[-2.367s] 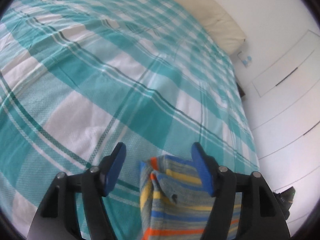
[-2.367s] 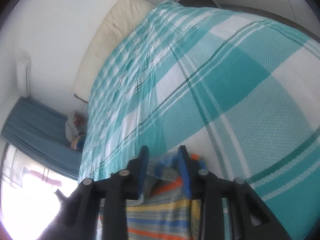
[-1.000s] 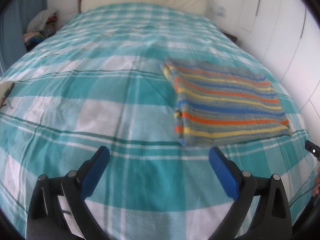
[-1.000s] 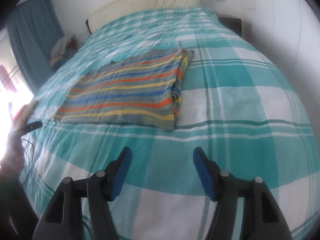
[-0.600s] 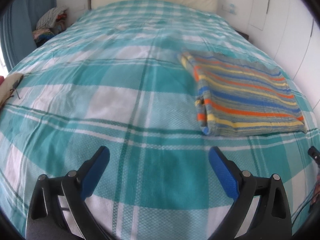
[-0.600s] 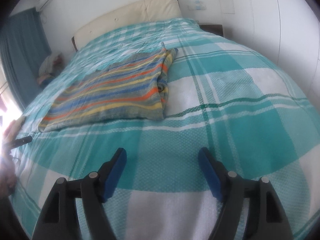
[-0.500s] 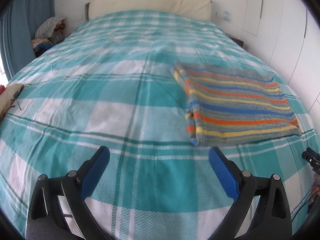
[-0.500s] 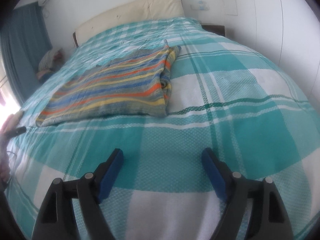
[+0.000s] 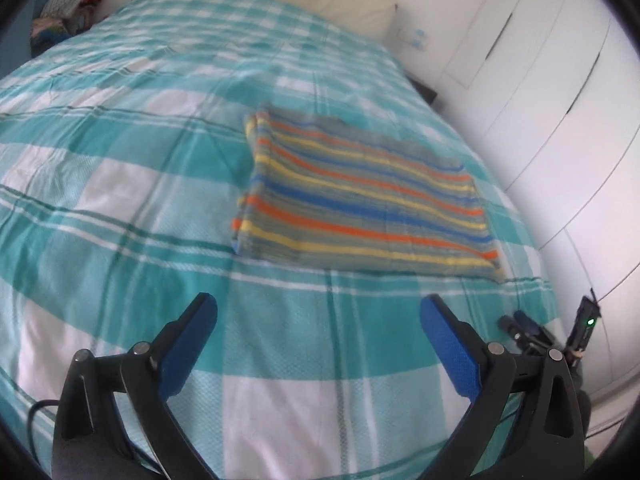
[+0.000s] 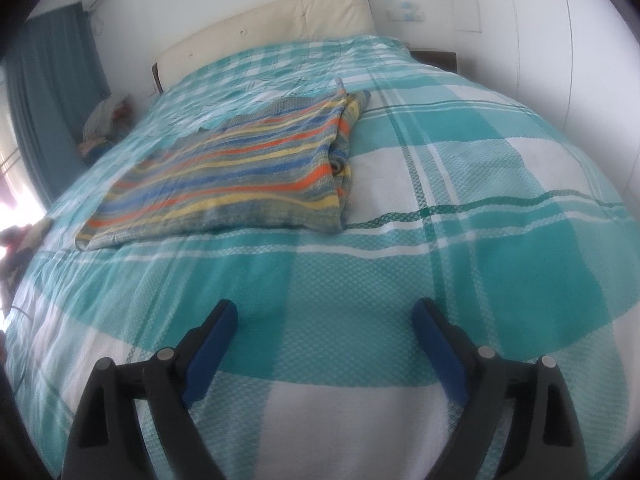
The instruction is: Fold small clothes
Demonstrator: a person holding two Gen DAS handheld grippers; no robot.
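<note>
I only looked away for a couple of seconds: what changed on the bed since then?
Both grippers let go of the striped garment and backed away toward the foot of the bed. The left gripper and right gripper, whose jaws have just been opening, are empty. The garment stays folded flat on the checked bedspread.

Both wrist views angled down, sharing striped cloth (image 9: 360,196)

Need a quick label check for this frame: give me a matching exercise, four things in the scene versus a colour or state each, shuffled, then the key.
Things:
1. striped garment
2. bedspread
3. headboard
4. left gripper

Colour or state:
A. cream, at the far end of the bed
B. open, nothing between the pads
C. folded flat on the bed
D. teal and white check

Pairs: 1-C, 2-D, 3-A, 4-B
</note>
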